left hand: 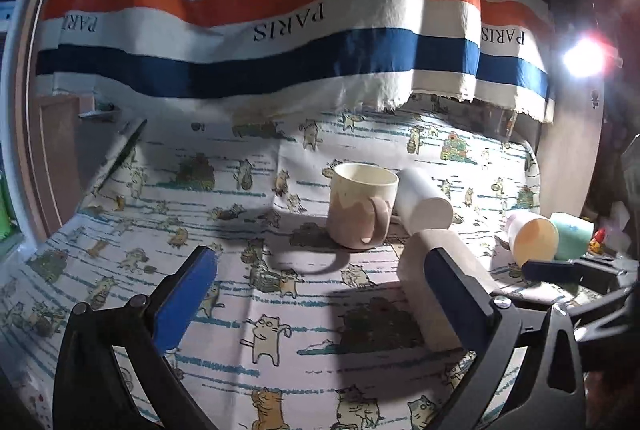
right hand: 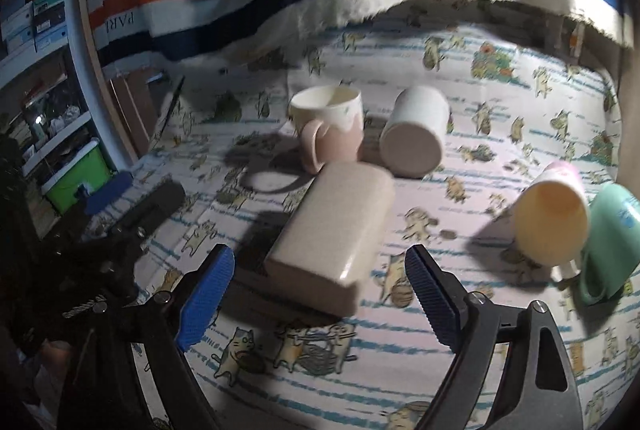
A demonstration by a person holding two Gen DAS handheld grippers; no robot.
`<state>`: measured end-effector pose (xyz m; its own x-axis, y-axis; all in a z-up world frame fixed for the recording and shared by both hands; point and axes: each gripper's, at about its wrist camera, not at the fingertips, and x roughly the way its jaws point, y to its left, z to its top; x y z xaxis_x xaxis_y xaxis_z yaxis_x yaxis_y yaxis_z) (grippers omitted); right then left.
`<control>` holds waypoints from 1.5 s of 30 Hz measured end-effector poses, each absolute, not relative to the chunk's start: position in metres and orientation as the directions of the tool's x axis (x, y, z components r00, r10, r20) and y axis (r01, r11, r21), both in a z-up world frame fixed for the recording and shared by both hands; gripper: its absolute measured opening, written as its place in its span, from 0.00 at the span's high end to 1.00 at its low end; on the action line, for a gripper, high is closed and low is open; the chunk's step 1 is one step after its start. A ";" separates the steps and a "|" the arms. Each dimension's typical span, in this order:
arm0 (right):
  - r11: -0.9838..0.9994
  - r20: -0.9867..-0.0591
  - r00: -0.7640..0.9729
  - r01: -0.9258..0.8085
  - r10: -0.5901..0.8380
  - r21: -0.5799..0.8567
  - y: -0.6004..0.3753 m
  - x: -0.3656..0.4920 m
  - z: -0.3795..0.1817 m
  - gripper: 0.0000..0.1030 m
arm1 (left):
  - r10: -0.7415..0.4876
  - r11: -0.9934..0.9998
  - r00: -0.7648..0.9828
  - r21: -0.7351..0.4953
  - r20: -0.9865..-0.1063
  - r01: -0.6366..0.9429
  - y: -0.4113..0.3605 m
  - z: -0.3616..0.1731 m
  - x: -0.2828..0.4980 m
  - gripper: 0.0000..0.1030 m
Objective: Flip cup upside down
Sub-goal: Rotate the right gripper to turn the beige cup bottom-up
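Two tongs open w/ beige block fronting upright mug.

Cups: four — pink-and-cream mug, white cup beside it, yellow cup, green mug. Beige block: one.

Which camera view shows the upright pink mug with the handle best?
The left wrist view: the pink mug stands near the centre, sharp, with rim, inside and handle all visible. In the right wrist view the same mug is farther away and slightly blurred, though rim and handle still show.
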<state>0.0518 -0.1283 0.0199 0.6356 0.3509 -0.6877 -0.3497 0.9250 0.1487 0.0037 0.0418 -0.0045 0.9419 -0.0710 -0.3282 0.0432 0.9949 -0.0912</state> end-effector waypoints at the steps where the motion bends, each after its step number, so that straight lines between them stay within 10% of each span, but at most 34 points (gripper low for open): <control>1: 0.922 -0.686 0.632 -0.353 0.359 0.157 -0.127 0.052 0.017 0.14 | -0.044 0.997 0.946 -0.072 -0.323 0.022 0.041 -0.004 0.002 0.01; 45: 0.943 -0.610 0.745 -0.332 0.269 0.011 -0.148 0.045 0.036 0.31 | 0.050 0.998 0.956 -0.032 -0.288 -0.062 0.043 -0.003 -0.004 0.00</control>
